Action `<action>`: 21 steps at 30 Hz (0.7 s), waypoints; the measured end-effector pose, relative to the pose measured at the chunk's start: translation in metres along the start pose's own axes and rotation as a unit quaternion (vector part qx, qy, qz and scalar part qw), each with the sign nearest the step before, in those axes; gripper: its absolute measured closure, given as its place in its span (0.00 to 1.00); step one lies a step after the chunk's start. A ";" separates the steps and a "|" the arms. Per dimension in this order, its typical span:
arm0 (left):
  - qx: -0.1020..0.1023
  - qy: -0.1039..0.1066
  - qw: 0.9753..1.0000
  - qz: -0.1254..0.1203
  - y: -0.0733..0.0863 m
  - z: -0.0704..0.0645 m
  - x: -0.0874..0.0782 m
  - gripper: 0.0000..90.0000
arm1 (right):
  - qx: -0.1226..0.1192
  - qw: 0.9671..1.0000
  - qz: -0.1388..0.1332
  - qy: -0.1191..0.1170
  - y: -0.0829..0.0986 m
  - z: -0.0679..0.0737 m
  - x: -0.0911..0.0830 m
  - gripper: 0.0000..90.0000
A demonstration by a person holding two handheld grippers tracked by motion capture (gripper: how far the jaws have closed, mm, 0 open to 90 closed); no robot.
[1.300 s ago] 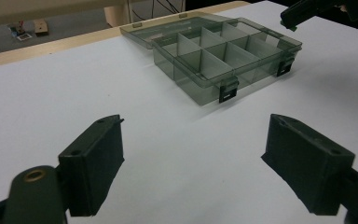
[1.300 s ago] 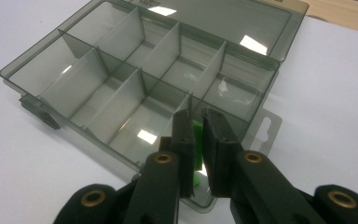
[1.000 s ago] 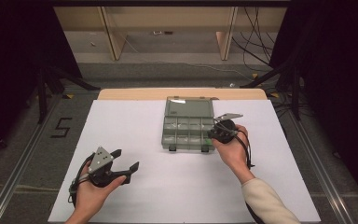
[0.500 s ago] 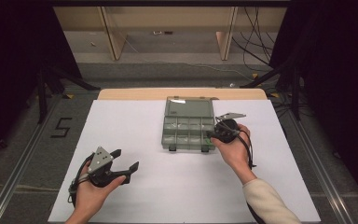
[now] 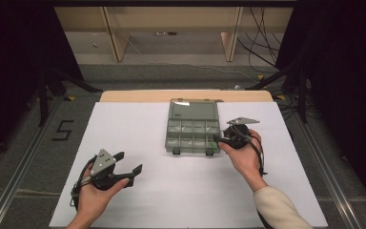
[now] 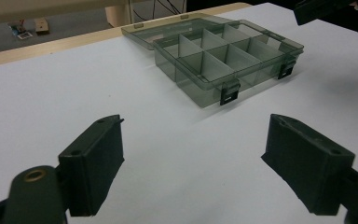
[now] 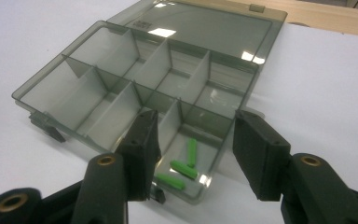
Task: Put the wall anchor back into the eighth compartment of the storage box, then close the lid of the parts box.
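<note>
Tongs (image 5: 223, 139) on the right stay over the organizer box (image 5: 192, 130), unmoved.

white sheet (image 5: 181, 191) | wooden tabletop (image 5: 133, 96) | floor cables (image 5: 262, 28) | "5" marking (image 5: 63, 130)

The compartment box (image 7: 135, 88) is showing as smoky, see-through grey-green plastic, with dark latches at its front edge. Three bright green pegs (image 7: 182, 165) are lying in its near corner compartment. The sheet (image 5: 138, 129) covering the table is showing plain white, and a pale wood edge (image 5: 124, 95) is peeking out beyond it. Both the left gripper (image 6: 193, 158) and the right gripper (image 7: 196, 149) are showing matt black jaws with small brass-coloured rivets.
</note>
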State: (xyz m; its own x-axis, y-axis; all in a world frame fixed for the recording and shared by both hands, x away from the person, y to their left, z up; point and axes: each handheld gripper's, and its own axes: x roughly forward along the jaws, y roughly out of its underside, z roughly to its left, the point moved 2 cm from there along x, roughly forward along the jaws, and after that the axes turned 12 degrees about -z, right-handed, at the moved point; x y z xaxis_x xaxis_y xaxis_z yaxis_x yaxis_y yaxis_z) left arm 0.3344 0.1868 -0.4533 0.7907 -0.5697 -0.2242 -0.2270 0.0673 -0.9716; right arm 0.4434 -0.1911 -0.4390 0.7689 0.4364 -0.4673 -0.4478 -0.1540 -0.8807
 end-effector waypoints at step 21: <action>-0.007 -0.008 1.000 -0.002 0.000 0.002 -0.001 0.21 | 0.010 1.000 -0.007 0.004 0.002 -0.009 -0.012 0.55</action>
State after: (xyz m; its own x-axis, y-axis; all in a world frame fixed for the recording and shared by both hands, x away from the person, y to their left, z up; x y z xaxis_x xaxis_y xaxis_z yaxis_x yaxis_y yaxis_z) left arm 0.3344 0.1893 -0.4535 0.8001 -0.5574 -0.2216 -0.2313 0.0541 -0.9714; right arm 0.4374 -0.2052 -0.4357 0.7789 0.4309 -0.4557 -0.4464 -0.1295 -0.8854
